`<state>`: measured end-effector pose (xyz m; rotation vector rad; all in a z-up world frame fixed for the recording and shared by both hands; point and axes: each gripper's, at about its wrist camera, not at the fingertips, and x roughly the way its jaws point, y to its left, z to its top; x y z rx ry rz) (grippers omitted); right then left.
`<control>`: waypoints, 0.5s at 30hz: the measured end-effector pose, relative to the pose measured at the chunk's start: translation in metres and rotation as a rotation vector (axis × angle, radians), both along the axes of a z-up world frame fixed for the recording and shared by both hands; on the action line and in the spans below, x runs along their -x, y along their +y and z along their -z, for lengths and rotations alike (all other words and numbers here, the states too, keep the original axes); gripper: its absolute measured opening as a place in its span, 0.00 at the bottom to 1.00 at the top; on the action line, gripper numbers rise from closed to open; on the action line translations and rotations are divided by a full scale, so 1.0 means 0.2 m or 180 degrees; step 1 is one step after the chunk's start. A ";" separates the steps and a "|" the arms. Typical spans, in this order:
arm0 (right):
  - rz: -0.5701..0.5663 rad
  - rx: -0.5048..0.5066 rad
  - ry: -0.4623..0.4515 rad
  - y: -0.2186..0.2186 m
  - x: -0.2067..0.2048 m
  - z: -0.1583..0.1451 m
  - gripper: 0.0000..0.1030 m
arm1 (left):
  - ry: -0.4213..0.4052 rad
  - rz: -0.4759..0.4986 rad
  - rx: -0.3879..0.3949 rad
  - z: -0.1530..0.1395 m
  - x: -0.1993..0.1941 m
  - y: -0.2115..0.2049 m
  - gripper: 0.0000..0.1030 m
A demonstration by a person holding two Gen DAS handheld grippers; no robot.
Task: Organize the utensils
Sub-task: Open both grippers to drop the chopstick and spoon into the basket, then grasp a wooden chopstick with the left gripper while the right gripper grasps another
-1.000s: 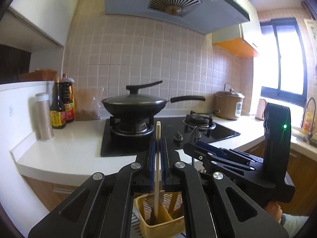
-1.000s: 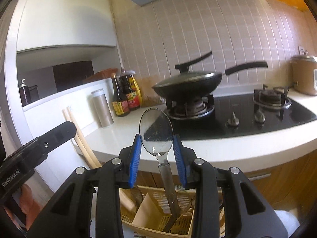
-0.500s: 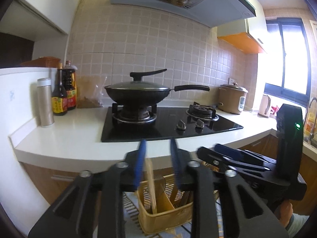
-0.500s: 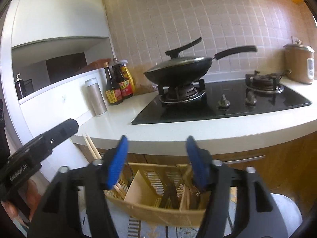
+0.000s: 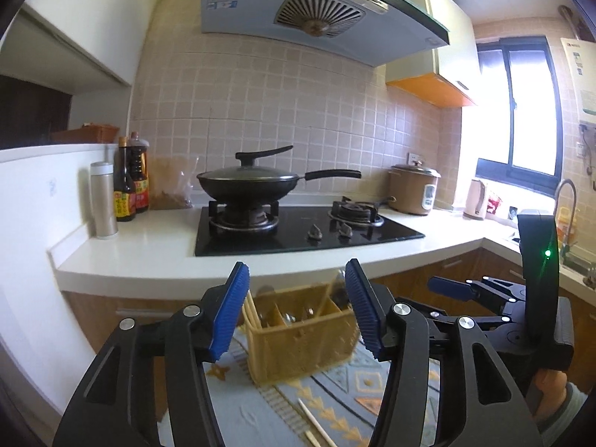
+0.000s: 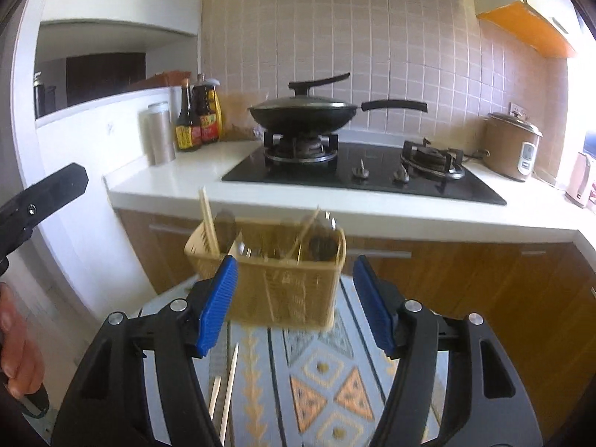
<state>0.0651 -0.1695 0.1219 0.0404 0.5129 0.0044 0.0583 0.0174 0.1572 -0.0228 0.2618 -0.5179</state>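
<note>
Holding: nothing, either side.
Left tongs [image 5: 296,307]: jaws stand apart, have just been opening; blue pads bare, nothing between them. Basket shows in the gap beyond, not touched.
Right tongs [image 6: 294,298]: jaws wide apart, no further spread in the last instant; pads bare. Basket sits beyond the gap, not gripped.
Utensil basket [image 6: 287,290]: yellow slatted plastic, upright on the table, divided into compartments. Slightly blurred in both views.
Chopsticks in basket [image 6: 209,223]: pair standing tilted in the left-end compartment, tips above the rim.
Other contents: metal spoon-like pieces [image 6: 320,225] and a thin stick in the middle and right compartments; too blurred to say which piece is in which.
Loose chopsticks [image 6: 229,387]: lying flat on the table near the right tongs' left finger, well short of the basket. Left view shows loose sticks [image 5: 316,422] on the cloth below the basket too.
Table [image 6: 324,380]: covered by a patterned cloth, blue-grey with orange and yellow triangles.
Hand [image 6: 16,346]: person's left hand at the left edge of the right view, wrapped round the left tool's grip.
Background: white countertop [image 5: 149,257] behind the basket, black hob, lidded wok [image 5: 247,184] on the left burner, sauce bottles [image 5: 130,182] and a steel flask at the left, rice cooker [image 5: 413,190] at the right.
</note>
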 end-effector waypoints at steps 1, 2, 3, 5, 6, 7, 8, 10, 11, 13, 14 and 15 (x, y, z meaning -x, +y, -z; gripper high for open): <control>0.0012 0.0013 0.0024 0.00 0.03 0.01 0.59 | 0.0014 0.0009 -0.0007 0.01 0.03 0.00 0.52; 0.0018 0.0021 0.0056 0.01 0.05 0.03 0.59 | 0.0035 0.0012 -0.0017 0.02 0.05 0.00 0.53; 0.0002 0.0028 0.0103 0.01 0.08 0.06 0.59 | 0.0075 0.0004 -0.0032 0.05 0.08 0.00 0.53; -0.0009 0.0061 0.0163 0.01 0.11 0.10 0.59 | 0.0170 0.0001 -0.0042 0.10 0.11 0.01 0.53; -0.0009 0.0081 0.0175 0.02 0.13 0.11 0.59 | 0.0221 -0.0001 -0.0036 0.13 0.12 0.02 0.53; -0.0017 0.0098 0.0196 0.02 0.14 0.13 0.59 | 0.0289 -0.0010 -0.0027 0.16 0.13 0.02 0.53; -0.0030 0.0104 0.0220 0.03 0.16 0.14 0.59 | 0.0364 -0.0016 -0.0018 0.19 0.13 0.03 0.53; -0.0050 0.0083 0.0278 0.03 0.18 0.18 0.59 | 0.0495 -0.0015 0.0020 0.26 0.13 0.04 0.53; -0.0059 0.0062 0.0309 0.03 0.20 0.20 0.59 | 0.0548 -0.0017 0.0032 0.29 0.14 0.05 0.53; -0.0060 0.0054 0.0372 0.04 0.22 0.26 0.59 | 0.0668 -0.0037 0.0055 0.36 0.14 0.06 0.53; -0.0057 0.0070 0.0393 0.04 0.23 0.28 0.59 | 0.0700 -0.0043 0.0055 0.38 0.15 0.06 0.53; -0.0061 0.0084 0.0419 0.05 0.24 0.30 0.59 | 0.0762 -0.0044 0.0049 0.42 0.15 0.06 0.53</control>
